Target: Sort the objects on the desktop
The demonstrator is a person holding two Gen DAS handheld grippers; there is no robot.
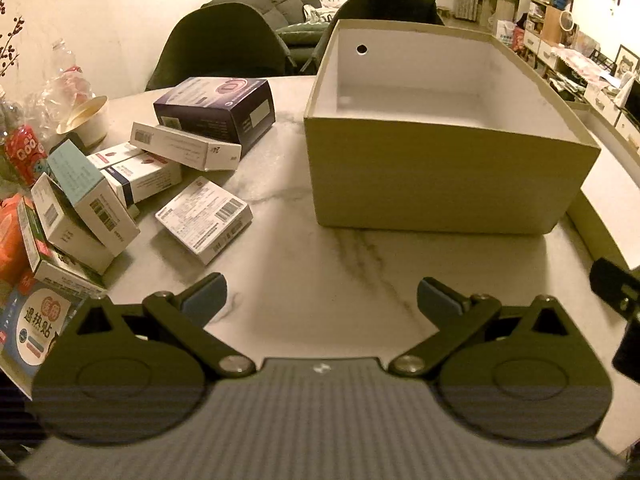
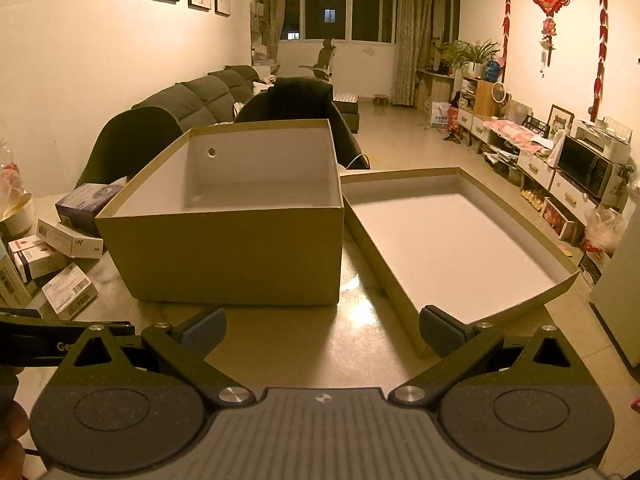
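1. While both tools hover above the marble-veined table (image 1: 320, 264), the left gripper (image 1: 320, 300) has its jaws spread wide, ribbed blue pads (image 1: 204, 300) facing each other across bare tabletop, nothing between them.
2. The right gripper (image 2: 320, 330) is likewise spread wide and holds nothing; its right pad (image 2: 438, 330) sits in front of the near corner of the lid, though whether they touch cannot be told.
3. The cardboard box (image 1: 440, 184), a deep rectangular carton with a matte tan outside, a smooth white inside and a round hole punched in its far wall, stands at about 1 o'clock in the left wrist view.
4. Its shallow lid (image 2: 460, 248), tan-rimmed and white inside, lies upturned just beside the box, at 2 o'clock in the right wrist view.
5. The small cartons to sort lie heaped at 10 o'clock in the left wrist view: a flat white packet (image 1: 204, 220) printed with barcodes lies alone nearest the box, a long white carton (image 1: 186, 148) leans on a glossy dark purple box (image 1: 218, 112), and more white cartons (image 1: 80, 204) tilt against one another behind.
6. A paper cup (image 1: 90, 118) stands beyond the heap.
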